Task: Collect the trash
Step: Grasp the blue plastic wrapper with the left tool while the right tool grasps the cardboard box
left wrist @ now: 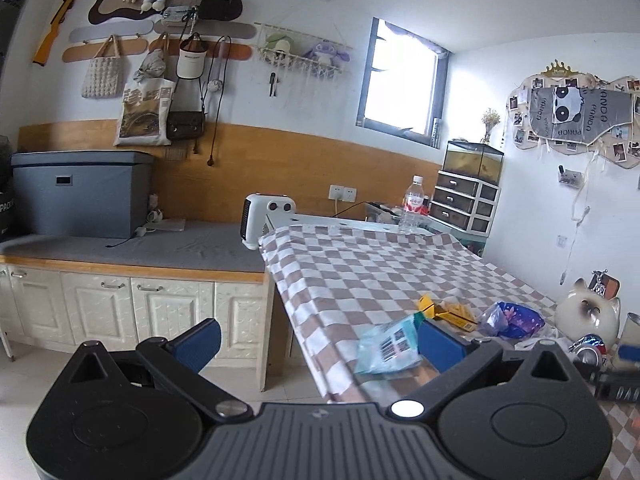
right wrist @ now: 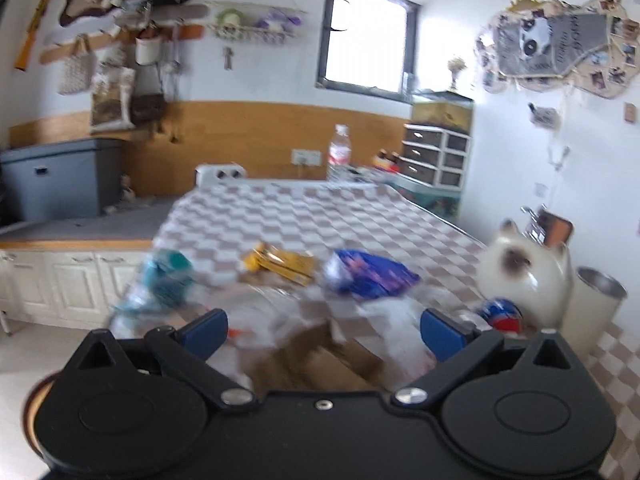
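Trash lies on the near part of the checkered tablecloth (left wrist: 360, 272): a light-blue wrapper with barcodes (left wrist: 386, 346), a yellow carton (left wrist: 452, 312), a blue-purple plastic bag (left wrist: 514, 320) and a crushed can (left wrist: 588, 350). My left gripper (left wrist: 320, 340) is open and empty at the table's left edge, its right finger beside the light-blue wrapper. My right gripper (right wrist: 324, 330) is open and empty above the near table. Its blurred view shows the teal wrapper (right wrist: 164, 276), yellow carton (right wrist: 284, 264), blue bag (right wrist: 372, 274), can (right wrist: 502, 314), clear plastic and a brown cardboard piece (right wrist: 320, 356).
A white cat figurine (right wrist: 524, 276) and a cream cup (right wrist: 592, 308) stand at the table's right. A water bottle (left wrist: 412, 204) stands at the far end. A small white heater (left wrist: 264, 220) and a grey box (left wrist: 80, 192) sit on the left counter.
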`<action>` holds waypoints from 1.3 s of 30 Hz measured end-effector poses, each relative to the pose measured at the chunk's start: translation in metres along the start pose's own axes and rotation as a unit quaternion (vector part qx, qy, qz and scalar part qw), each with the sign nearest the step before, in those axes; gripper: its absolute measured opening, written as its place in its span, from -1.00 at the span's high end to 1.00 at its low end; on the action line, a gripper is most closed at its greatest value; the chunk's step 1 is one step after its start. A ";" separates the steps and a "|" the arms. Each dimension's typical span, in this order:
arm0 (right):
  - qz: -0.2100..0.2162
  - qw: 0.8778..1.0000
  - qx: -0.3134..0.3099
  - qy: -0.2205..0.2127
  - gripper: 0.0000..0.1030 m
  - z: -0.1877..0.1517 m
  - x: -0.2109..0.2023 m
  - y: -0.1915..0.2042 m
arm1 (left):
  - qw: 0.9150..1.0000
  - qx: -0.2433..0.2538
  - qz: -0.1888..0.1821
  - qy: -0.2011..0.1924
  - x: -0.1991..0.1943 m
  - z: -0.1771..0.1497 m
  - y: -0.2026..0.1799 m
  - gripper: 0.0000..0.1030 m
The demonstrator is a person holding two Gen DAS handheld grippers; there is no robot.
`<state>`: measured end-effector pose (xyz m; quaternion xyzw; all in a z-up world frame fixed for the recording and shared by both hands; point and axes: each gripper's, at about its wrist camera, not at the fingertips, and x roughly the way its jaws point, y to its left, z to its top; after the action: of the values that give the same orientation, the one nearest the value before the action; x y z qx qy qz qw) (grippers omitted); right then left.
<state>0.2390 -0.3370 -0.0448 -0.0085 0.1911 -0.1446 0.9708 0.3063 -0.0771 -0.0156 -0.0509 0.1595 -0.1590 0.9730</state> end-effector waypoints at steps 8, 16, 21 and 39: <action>0.006 0.997 0.045 0.054 -1.00 -0.019 0.030 0.002 | 0.999 0.017 -0.013 0.027 0.028 0.005 -0.026 -1.00; -0.029 0.987 0.121 0.099 -1.00 -0.020 0.062 0.007 | 0.997 0.039 -0.031 0.054 0.066 -0.003 -0.046 -1.00; -0.044 0.981 0.147 0.119 -1.00 -0.028 0.073 -0.001 | 0.994 0.076 -0.050 0.059 0.093 -0.020 -0.058 -1.00; 0.024 0.973 0.209 0.091 -0.72 -0.043 0.068 -0.021 | 0.993 -0.006 -0.065 0.098 0.173 -0.026 -0.052 -1.00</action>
<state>0.2777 -0.3745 -0.1086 0.2121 0.2442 -0.1584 0.9329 0.4377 -0.1834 -0.0833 -0.0507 0.2511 -0.2251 0.9401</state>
